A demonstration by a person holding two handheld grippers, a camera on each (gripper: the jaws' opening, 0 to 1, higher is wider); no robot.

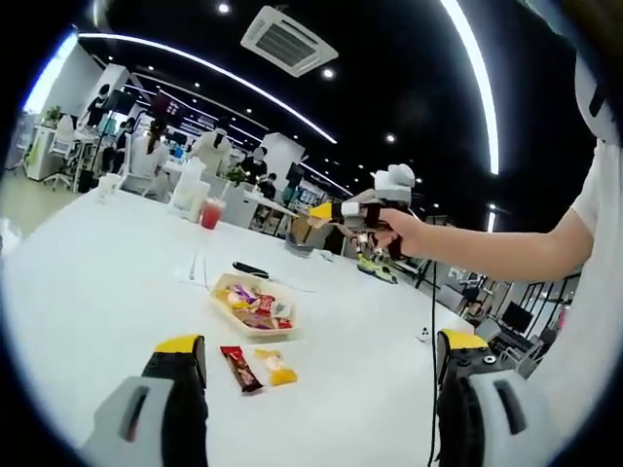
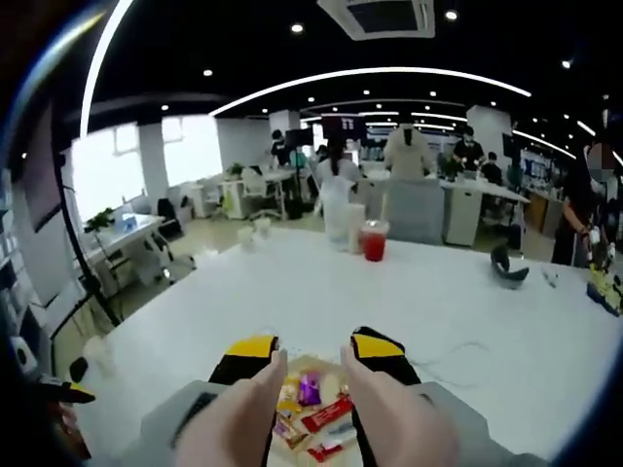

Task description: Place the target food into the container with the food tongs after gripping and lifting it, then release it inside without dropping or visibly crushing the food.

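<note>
On the white table [image 1: 97, 282], near its middle, a shallow tray [image 1: 255, 307] holds an assortment of wrapped snacks [image 1: 261, 304]. Two items lie outside it on the bare surface, just beside its near edge: a dark red wrapped bar [image 1: 239, 369] and a yellow-orange wrapped piece [image 1: 275, 368], side by side but apart. Dark tongs [image 1: 251, 269] lie flat just beyond the tray's far edge. A red drink cup [image 1: 211, 213] and a pale jug [image 1: 187, 189] stand well back near the far edge.

Left gripper [image 1: 321, 375]: jaws spread wide, nothing between them, the loose items and the tray in the gap. Broad bare table lies to its left.

Right gripper [image 1: 362, 226]: seen in the left gripper view held in a hand [image 1: 394, 231], raised above the table beyond the tray. In the right gripper view its jaws [image 2: 311, 365] stand apart and empty, with fingers [image 2: 243, 409] along them and the tray directly below. Open table extends ahead to the drink cup.
</note>
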